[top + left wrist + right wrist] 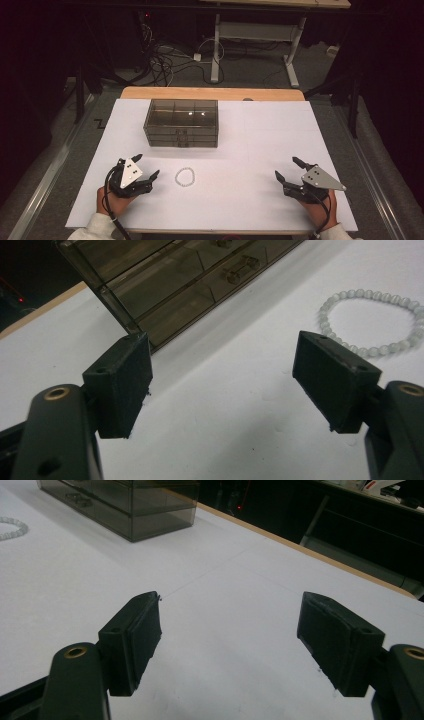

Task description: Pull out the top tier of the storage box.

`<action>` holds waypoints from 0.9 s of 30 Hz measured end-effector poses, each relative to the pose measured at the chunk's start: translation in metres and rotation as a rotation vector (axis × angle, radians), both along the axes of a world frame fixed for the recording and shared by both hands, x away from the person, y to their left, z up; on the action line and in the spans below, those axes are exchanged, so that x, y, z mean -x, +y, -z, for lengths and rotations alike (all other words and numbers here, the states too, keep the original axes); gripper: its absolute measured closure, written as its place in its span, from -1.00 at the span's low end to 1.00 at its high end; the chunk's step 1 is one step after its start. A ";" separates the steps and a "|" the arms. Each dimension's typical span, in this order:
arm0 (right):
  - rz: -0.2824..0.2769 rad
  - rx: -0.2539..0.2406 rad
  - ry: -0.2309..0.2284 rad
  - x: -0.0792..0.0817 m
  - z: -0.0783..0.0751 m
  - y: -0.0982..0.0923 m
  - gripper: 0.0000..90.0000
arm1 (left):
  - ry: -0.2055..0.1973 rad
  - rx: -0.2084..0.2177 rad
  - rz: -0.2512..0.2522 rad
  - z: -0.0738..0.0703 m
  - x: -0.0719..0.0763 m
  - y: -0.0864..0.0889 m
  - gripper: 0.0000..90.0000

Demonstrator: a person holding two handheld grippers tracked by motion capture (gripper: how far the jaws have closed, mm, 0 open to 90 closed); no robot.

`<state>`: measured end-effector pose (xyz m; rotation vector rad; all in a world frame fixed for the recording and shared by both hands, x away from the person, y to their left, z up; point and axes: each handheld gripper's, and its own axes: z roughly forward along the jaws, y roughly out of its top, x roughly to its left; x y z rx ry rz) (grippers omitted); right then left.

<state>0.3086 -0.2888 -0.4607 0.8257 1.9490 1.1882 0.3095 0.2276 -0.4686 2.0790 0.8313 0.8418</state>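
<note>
Bracelet (184,177): ring of pale, glossy round beads, flat on white matte table (260,150), just right of left gripper (147,167). Smoky clear plastic drawer box (181,123) behind. Both grippers' jaws apart, empty; right gripper (288,168) well apart.

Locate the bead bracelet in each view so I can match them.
High view: bead bracelet lies on the white table, low centre-left.
Left gripper view: upper right, cut by the edge.
Right gripper view: far left edge.
Shared landmark: smoky clear drawer box behind it.
</note>
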 end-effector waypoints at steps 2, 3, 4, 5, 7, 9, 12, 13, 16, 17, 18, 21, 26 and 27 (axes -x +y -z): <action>0.006 0.003 -0.001 0.000 0.000 -0.001 -0.43 | -0.002 -0.006 -0.003 -0.001 -0.001 -0.002 -0.49; 0.008 0.000 0.001 0.000 0.000 -0.001 -0.43 | -0.001 -0.003 -0.001 -0.001 -0.002 -0.004 -0.49; 0.011 0.001 0.005 0.000 0.001 -0.002 -0.43 | -0.008 -0.011 0.000 -0.002 -0.003 -0.005 -0.49; 0.014 0.003 0.009 -0.001 0.001 -0.002 -0.43 | -0.011 -0.015 0.002 -0.003 -0.004 -0.006 -0.47; 0.017 0.007 0.013 -0.001 0.001 -0.002 -0.43 | -0.017 -0.002 -0.002 -0.005 -0.009 -0.009 -0.47; 0.018 0.007 0.015 -0.001 0.002 -0.003 -0.43 | -0.033 -0.009 -0.004 -0.006 -0.012 -0.012 -0.47; 0.023 0.012 0.019 0.000 0.002 -0.003 -0.43 | -0.047 -0.029 -0.003 -0.007 -0.017 -0.017 -0.46; 0.023 0.012 0.020 0.000 0.002 -0.003 -0.43 | -0.050 -0.034 -0.003 -0.008 -0.018 -0.018 -0.46; 0.026 0.009 0.023 0.000 0.002 -0.003 -0.43 | -0.060 -0.036 -0.005 -0.009 -0.021 -0.021 -0.46; 0.025 0.005 0.028 0.000 0.003 -0.004 -0.40 | -0.062 -0.028 -0.008 -0.012 -0.025 -0.023 -0.44; 0.026 0.011 0.027 0.000 0.003 -0.003 -0.39 | -0.060 -0.023 -0.013 -0.013 -0.028 -0.024 -0.44; 0.030 0.011 0.024 0.000 0.003 -0.004 -0.39 | -0.073 -0.011 -0.024 -0.016 -0.034 -0.027 -0.44; 0.036 0.014 0.025 -0.001 0.004 -0.004 -0.39 | -0.102 -0.001 -0.018 -0.023 -0.048 -0.042 -0.34; 0.029 0.013 0.024 -0.001 0.004 -0.004 -0.39 | -0.094 0.001 -0.023 -0.023 -0.052 -0.049 -0.32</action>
